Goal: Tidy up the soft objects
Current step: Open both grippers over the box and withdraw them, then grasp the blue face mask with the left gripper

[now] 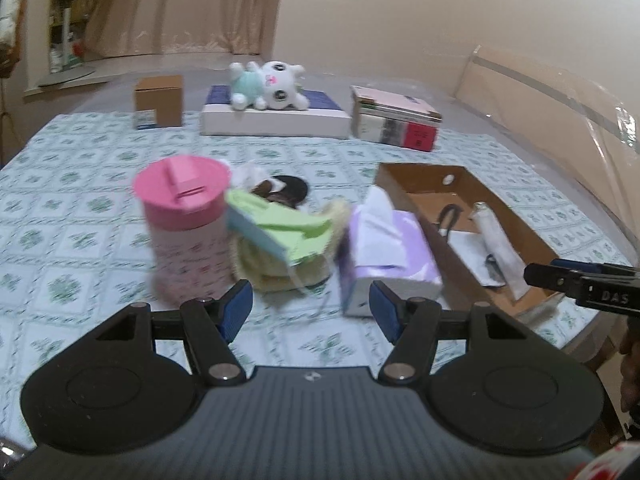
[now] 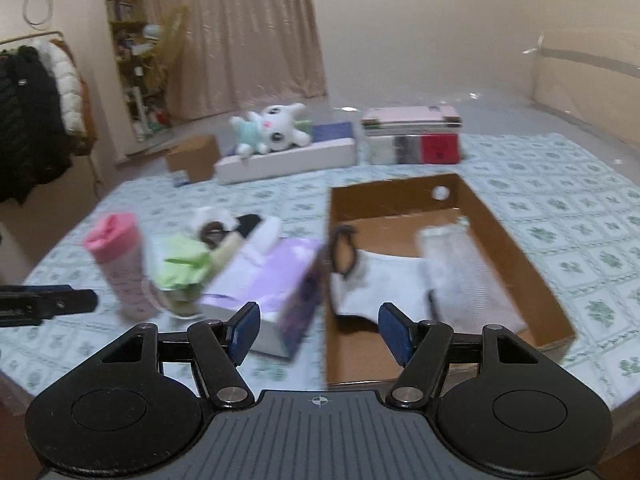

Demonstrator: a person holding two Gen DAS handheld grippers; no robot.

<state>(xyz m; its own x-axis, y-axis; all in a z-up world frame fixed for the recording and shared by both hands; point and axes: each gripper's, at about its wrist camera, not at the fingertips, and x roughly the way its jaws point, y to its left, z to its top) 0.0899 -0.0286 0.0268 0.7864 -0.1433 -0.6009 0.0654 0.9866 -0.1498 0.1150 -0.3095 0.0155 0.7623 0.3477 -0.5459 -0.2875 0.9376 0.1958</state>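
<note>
The right gripper hangs with its jaws apart and nothing between them, poised over the near wall of the box. The left gripper is likewise released and empty, with a gap of bare tablecloth between its pads.

Just ahead of the right gripper, 2 pale cloth pieces already lie on the box floor, one with a dark loop at its left end. To the right gripper's left, touching the box's outer wall, sits the tissue pack; in the left view the tissue pack lies just beyond the right pad.

Judging by this, the step in hand is fetching the next soft item. The nearest candidate to the left gripper is the green and yellow bundle, straight ahead of its jaws, pressed between the pink cup and the tissue pack. To do it well, come in low and centred on the bundle, so the left pad does not knock the cup, which looks tall and easy to tip. Close on the thick folded part, not a loose edge, then lift clear before swinging right toward the box.

Beyond the bundle lie dark and white small things, too blurred to name. Farthest off, a plush toy lies on a flat white box.
</note>
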